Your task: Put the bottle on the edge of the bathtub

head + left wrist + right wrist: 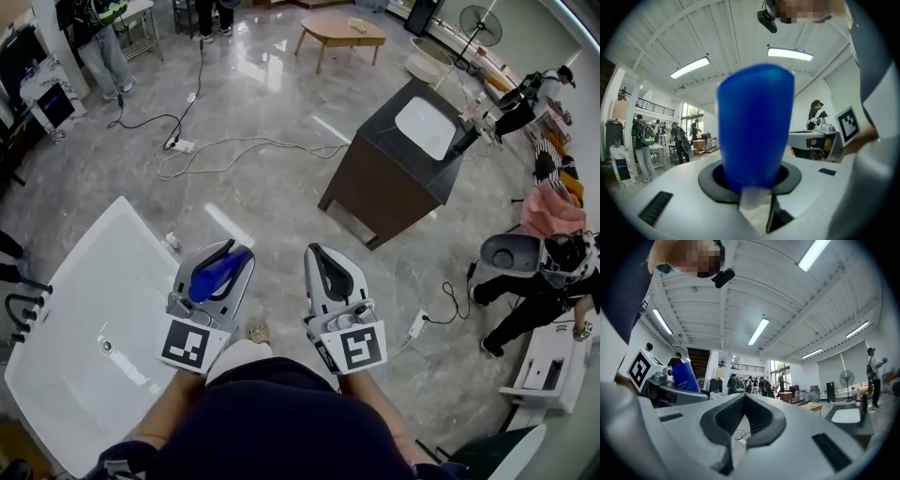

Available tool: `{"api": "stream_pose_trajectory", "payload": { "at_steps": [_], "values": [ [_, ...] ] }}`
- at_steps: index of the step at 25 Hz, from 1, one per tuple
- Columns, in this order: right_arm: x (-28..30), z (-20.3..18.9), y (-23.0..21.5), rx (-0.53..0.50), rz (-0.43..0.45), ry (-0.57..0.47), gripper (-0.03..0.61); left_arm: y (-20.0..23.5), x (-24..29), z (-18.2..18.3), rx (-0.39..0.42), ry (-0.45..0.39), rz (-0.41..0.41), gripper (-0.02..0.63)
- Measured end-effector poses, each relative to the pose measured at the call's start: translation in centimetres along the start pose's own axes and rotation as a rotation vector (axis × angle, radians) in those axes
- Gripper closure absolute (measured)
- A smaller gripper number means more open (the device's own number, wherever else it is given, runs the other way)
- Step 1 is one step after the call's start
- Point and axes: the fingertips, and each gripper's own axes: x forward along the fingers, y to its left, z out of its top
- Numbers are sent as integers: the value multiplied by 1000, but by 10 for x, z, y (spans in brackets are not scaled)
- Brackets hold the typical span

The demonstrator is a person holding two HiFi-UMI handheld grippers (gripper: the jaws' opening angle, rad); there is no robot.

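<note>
Left claw (226, 257) clamps the blue bottle (754, 126) level, likely ready to carry to the bathtub (141, 225) at lower left; right claw (322, 253) is closed, empty.

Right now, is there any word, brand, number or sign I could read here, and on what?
Bottle: pale print on the blue side, too small to read.
Marker cubes: black-and-white patterns only, no words.
Nothing else is legible.
</note>
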Motion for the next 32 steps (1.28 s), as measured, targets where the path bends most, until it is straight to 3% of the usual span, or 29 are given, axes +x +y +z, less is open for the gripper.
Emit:
{"api": "stream_pose_trajectory", "payload": {
  "at_steps": [10, 20, 32],
  "values": [
    [84, -37, 43, 52, 164, 2, 578, 71, -16, -24, -18, 27, 133, 482],
    [217, -58, 73, 69, 451, 10, 578, 182, -12, -46, -53, 59, 429, 480],
    [387, -63, 63, 62, 688, 27, 578, 319, 36, -48, -92, 89, 700, 480]
  ]
}}
